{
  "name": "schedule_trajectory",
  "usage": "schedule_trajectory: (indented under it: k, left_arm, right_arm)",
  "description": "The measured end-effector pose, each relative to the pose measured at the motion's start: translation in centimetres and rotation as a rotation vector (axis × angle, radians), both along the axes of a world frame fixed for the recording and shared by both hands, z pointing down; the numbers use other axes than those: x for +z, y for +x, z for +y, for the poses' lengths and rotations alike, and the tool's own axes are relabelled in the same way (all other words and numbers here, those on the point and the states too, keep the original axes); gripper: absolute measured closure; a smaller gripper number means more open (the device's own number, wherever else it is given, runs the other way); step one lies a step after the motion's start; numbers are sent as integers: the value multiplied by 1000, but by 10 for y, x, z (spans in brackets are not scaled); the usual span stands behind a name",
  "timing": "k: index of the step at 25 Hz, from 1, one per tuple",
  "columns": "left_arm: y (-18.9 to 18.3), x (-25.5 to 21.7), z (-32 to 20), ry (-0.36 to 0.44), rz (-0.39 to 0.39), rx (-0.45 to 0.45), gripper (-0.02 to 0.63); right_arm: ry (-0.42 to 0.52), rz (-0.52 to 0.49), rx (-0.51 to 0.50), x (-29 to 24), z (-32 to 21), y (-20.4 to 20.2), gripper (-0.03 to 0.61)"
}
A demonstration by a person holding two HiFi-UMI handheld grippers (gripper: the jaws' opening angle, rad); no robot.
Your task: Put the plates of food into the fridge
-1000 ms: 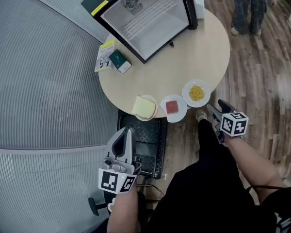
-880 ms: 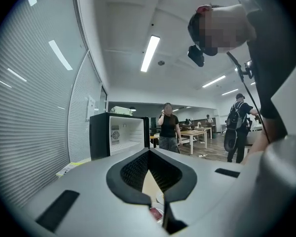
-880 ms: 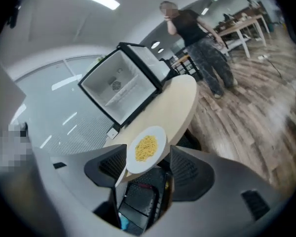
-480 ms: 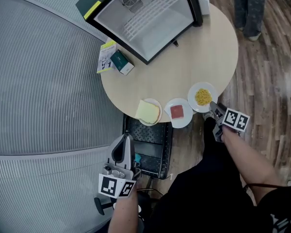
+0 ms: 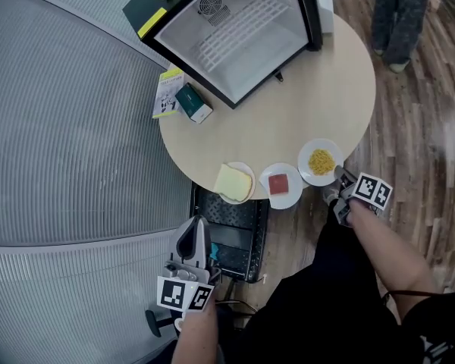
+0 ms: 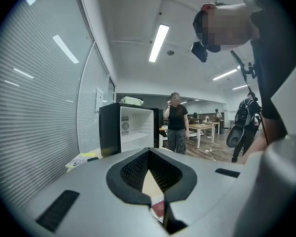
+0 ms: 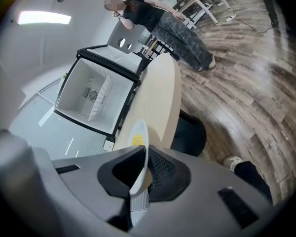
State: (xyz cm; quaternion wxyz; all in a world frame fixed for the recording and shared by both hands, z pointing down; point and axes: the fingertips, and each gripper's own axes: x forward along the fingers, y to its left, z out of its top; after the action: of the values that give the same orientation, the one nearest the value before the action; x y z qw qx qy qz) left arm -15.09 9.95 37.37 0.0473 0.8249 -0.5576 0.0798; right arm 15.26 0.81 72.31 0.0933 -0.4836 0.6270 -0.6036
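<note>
Three white plates sit along the near edge of the round table (image 5: 303,97): one with yellow food (image 5: 319,162), one with a red piece (image 5: 280,185), one with pale bread (image 5: 235,182). My right gripper (image 5: 337,175) has just been closing and is shut on the near rim of the yellow-food plate (image 7: 138,132), which stands edge-on between its pads (image 7: 158,169). The open fridge (image 5: 235,29) stands at the table's far side, its white inside empty. My left gripper (image 5: 198,223) hangs low, left of the table, shut and holding nothing.
A green box (image 5: 192,102) and a leaflet (image 5: 167,93) lie left of the fridge. A black crate (image 5: 231,230) sits under the table's near edge. A person (image 5: 398,14) stands on the wood floor beyond the table. Slatted blinds fill the left.
My right gripper rolled, dropped to the yellow-food plate's rim and closed on it. The left gripper sank a little lower.
</note>
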Motion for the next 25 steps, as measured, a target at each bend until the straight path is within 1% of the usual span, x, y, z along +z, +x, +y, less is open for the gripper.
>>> schedule_trajectory:
  k: [4, 7, 11, 16, 19, 22, 25]
  left_arm:
    - [3, -3, -20, 0, 19, -9, 611]
    - [8, -3, -37, -3, 22, 7, 611]
    - [11, -4, -59, 3, 38, -2, 611]
    - [15, -11, -81, 12, 61, -2, 611]
    - [16, -21, -94, 30, 83, -13, 611]
    - [15, -32, -108, 54, 76, -35, 611]
    - [11, -43, -125, 75, 74, -70, 611]
  right_arm:
    - [7, -78, 0, -19, -16, -3, 560]
    - [13, -118, -8, -30, -29, -9, 560]
    - [14, -173, -10, -44, -43, -15, 560]
    - [17, -189, -12, -64, -65, -14, 560]
    - [28, -225, -16, -84, -84, -15, 560]
    - [68, -197, -52, -103, -107, -13, 560]
    - [88, -204, -73, -124, -134, -17, 560]
